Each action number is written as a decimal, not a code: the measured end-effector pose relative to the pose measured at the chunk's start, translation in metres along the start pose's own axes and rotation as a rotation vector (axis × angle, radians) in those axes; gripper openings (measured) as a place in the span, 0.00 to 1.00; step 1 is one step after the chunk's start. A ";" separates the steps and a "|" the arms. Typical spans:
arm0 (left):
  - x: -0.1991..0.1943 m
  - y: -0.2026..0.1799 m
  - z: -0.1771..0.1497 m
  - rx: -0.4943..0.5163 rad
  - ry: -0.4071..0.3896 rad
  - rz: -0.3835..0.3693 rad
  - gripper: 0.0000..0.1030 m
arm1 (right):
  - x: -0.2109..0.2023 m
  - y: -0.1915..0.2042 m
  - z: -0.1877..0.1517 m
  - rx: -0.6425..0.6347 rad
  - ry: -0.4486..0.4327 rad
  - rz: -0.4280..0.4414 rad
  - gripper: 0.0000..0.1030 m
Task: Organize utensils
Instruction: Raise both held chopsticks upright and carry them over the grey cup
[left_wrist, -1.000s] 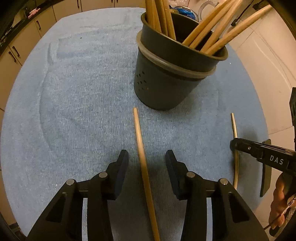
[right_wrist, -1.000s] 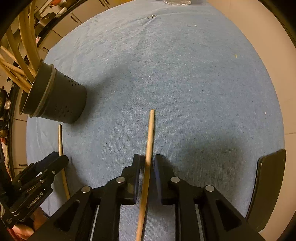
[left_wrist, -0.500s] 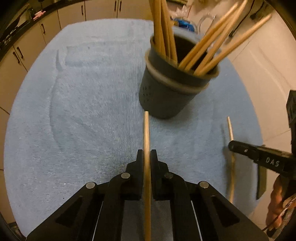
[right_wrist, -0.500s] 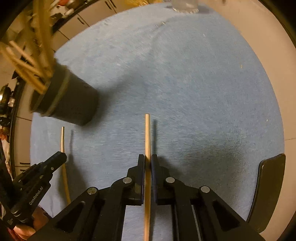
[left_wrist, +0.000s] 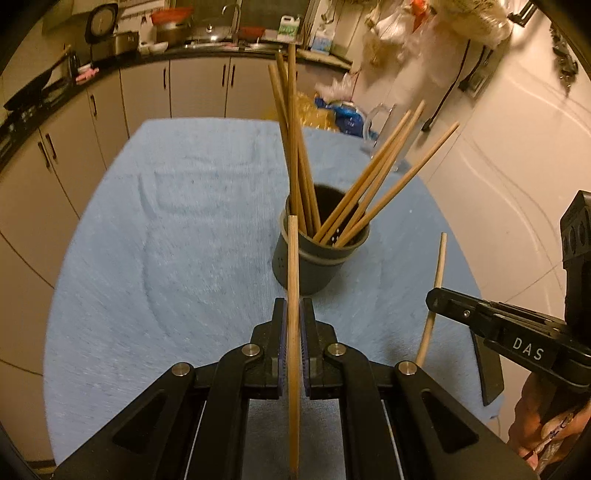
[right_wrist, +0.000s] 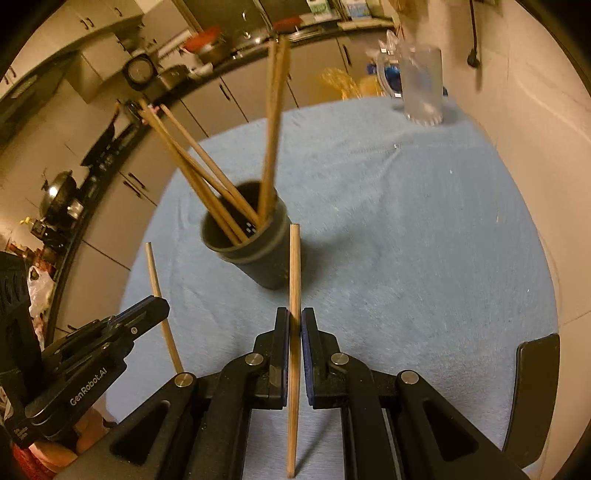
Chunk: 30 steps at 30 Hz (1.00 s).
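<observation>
- A wooden chopstick (left_wrist: 293, 295) is pinched between the pads of the left gripper (left_wrist: 293, 314); the jaws are pressed against its sides, with the stick running straight out ahead of them and also back toward the camera.
- Its far tip shows in front of the rim of the dark holder (left_wrist: 314, 258), overlapping it in the left wrist view; whether the two touch cannot be told.
- A second chopstick (right_wrist: 294, 314) is clamped the same way in the right gripper (right_wrist: 294, 325), jaws closed tight on the shaft, its tip showing just right of the holder's wall.
- Both sticks are off the cloth, held in the air above it.
- The holder stands upright near the middle of the table and already carries a bunch of chopsticks (left_wrist: 295, 155), some leaning left and upright, others fanned to the right.
- Holes show in the holder's inner bottom and on its lower wall.
- Each gripper appears at the edge of the other's view, with its stick poking out past the fingers.
- A blue towel (left_wrist: 166, 240) covers the table beneath everything.
- A clear glass (right_wrist: 423, 85) stands at the far edge of the towel, blurred.
- A dark chair back (right_wrist: 535, 398) shows at the table's right edge.
- Pale kitchen cabinets (left_wrist: 147, 96) and a cluttered counter run behind.
</observation>
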<state>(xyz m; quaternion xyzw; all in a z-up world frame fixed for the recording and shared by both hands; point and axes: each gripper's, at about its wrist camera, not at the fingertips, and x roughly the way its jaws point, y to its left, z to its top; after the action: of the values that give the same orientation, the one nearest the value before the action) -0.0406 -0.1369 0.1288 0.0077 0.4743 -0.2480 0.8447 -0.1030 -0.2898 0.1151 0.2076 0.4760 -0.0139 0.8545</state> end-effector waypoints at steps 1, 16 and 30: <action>-0.004 0.000 -0.001 0.003 -0.007 0.000 0.06 | -0.009 0.001 -0.006 -0.001 -0.011 0.002 0.07; -0.037 0.000 0.001 0.052 -0.079 0.018 0.06 | -0.039 0.015 -0.006 0.005 -0.105 0.025 0.07; -0.052 0.002 -0.001 0.053 -0.106 0.035 0.06 | -0.048 0.028 -0.004 -0.017 -0.130 0.036 0.07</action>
<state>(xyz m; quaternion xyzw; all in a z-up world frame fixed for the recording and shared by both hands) -0.0628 -0.1138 0.1695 0.0254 0.4218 -0.2456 0.8724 -0.1259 -0.2714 0.1620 0.2077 0.4160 -0.0080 0.8853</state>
